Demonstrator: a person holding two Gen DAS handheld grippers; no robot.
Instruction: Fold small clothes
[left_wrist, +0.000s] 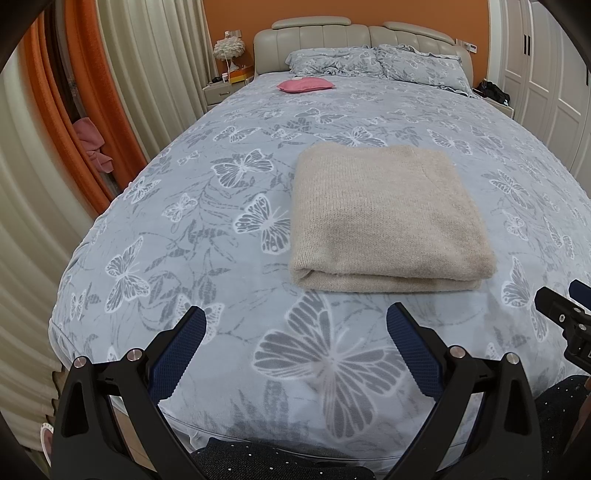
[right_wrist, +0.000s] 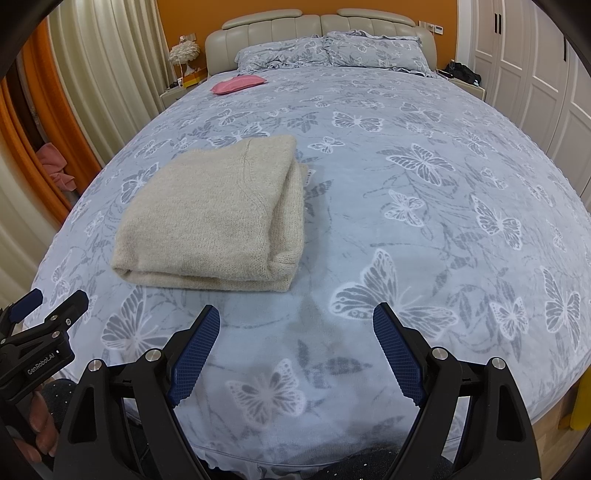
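Right gripper (right_wrist: 295, 328): jaws apart, empty, over the bedspread (right_wrist: 424, 229). Sweater (right_wrist: 218, 218): beige, folded, at 10 o'clock. Left gripper (right_wrist: 44, 306): at 8 o'clock, jaws apart. Pink cushion (right_wrist: 238, 85): at 11 o'clock, near the pillows (right_wrist: 332, 51).

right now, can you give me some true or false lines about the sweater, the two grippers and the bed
1. The beige sweater lies folded on the bed cover. True.
2. The left gripper is clamped on the sweater. False: its fingers are spread open, short of the sweater's near edge, holding nothing.
3. The right gripper is open and holds nothing. True.
4. A pink cushion rests on top of the sweater. False: it lies far up the bed near the pillows, apart from the sweater.
5. The bed cover has a butterfly print. True.
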